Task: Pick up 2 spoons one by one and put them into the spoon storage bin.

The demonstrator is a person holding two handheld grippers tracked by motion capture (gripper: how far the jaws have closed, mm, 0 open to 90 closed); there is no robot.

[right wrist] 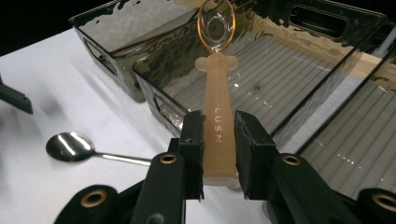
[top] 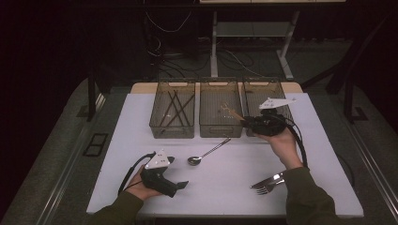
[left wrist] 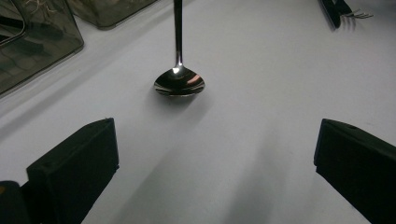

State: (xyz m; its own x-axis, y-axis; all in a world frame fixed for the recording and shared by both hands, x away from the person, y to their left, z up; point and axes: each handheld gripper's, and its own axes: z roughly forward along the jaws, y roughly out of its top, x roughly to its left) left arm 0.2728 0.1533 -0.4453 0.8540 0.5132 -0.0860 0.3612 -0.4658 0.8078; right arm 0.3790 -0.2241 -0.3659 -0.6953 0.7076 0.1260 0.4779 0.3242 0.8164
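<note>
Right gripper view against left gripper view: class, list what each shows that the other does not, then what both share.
Right gripper view alone: the right gripper, its jaws clamped on the handle of a pale plastic spoon marked LUSN, the clear bowl end held over a tinted bin.

Left gripper view alone: the left gripper, jaws wide apart with nothing between them, low over the white table, and fork tines at the top right corner.

Both: the metal spoon lying on the white table, and tinted bins.

Left gripper (top: 180,185) low, jaws wide apart, right gripper (top: 244,120) raised, jaws clamped.
</note>
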